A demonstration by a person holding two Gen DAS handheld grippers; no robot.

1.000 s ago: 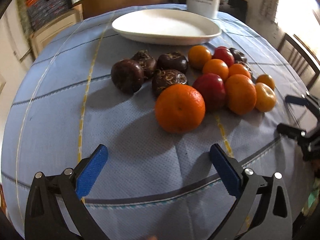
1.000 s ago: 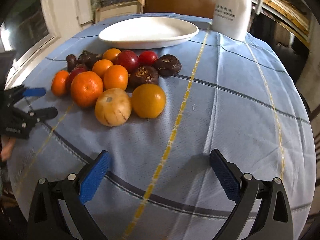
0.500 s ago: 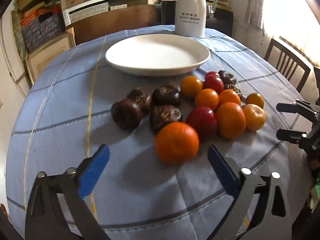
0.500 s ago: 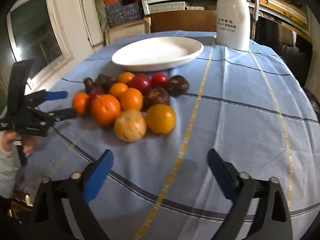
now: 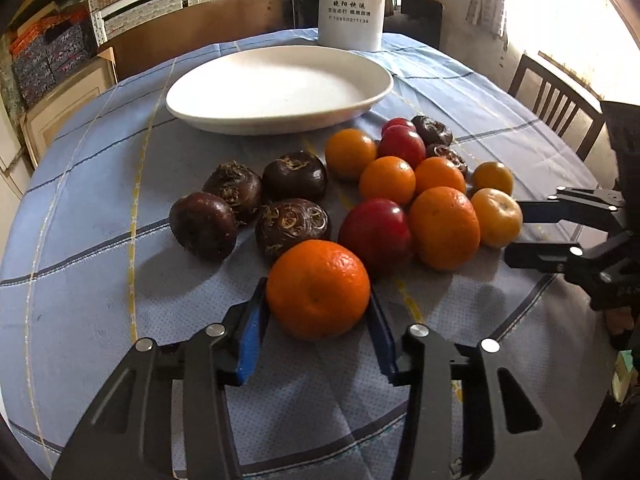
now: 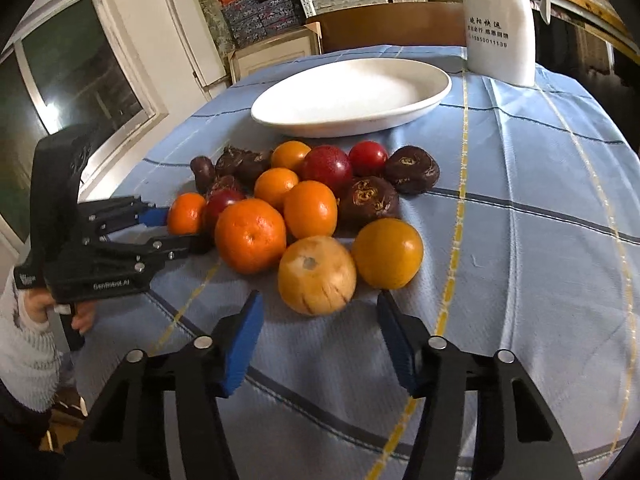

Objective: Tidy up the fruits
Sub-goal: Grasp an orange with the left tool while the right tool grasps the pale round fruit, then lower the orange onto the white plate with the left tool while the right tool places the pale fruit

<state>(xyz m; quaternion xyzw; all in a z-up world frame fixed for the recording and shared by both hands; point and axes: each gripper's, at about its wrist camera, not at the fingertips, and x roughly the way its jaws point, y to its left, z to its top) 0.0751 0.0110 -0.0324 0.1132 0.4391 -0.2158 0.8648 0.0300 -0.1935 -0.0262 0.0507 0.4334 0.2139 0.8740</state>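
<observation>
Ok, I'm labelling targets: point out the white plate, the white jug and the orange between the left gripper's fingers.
white plate (image 5: pixel 224 118), left wrist view, near rim.
white jug (image 6: pixel 500 8), right wrist view, body.
orange (image 5: pixel 318 288), left wrist view, middle of peel.

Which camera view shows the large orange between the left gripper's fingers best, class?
The left wrist view: the large orange sits close and whole between the closing left gripper, pads at its sides. In the right wrist view it is small, distant and partly hidden behind other fruit.

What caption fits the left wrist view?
Left tool closing around an orange before an empty white plate.
</observation>
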